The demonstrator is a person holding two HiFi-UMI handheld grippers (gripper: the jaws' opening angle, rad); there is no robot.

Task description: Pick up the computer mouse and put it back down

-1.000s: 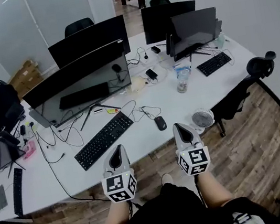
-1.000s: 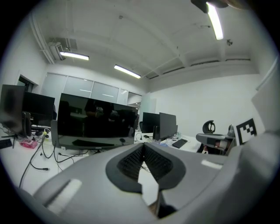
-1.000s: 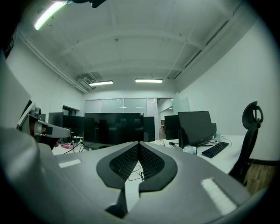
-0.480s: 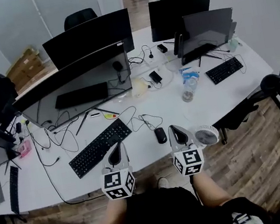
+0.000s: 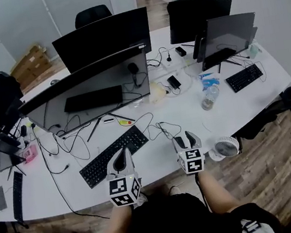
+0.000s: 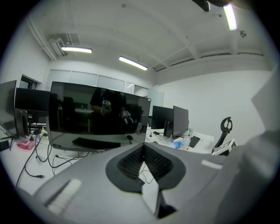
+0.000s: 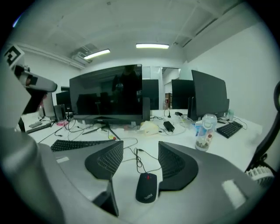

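A black computer mouse (image 7: pixel 147 188) with a red wheel lies on the white desk (image 5: pixel 159 163), its cable (image 7: pixel 138 159) running away from me. My right gripper (image 7: pixel 140 146) (image 5: pixel 184 136) is low over the desk. Its jaws have just been opening and now stand apart on either side of the mouse, with the pads not pressing on it. In the head view the gripper body covers most of the mouse. To the left, my left gripper (image 5: pixel 124 152) (image 6: pixel 143 146) hovers over the desk's front edge beside the black keyboard (image 5: pixel 114 155), its pads meeting at the tips with nothing between them.
A wide curved monitor (image 5: pixel 86 92) stands behind the keyboard, with more monitors further back. Loose cables cross the desk. A plastic bottle (image 5: pixel 208 97) stands to the right and a small white fan (image 5: pixel 225 147) sits at the desk edge, close to the right gripper. Office chairs stand around.
Both grippers moved forward over the desk. The right one dropped down to the mouse and its jaws went from shut to apart around it.
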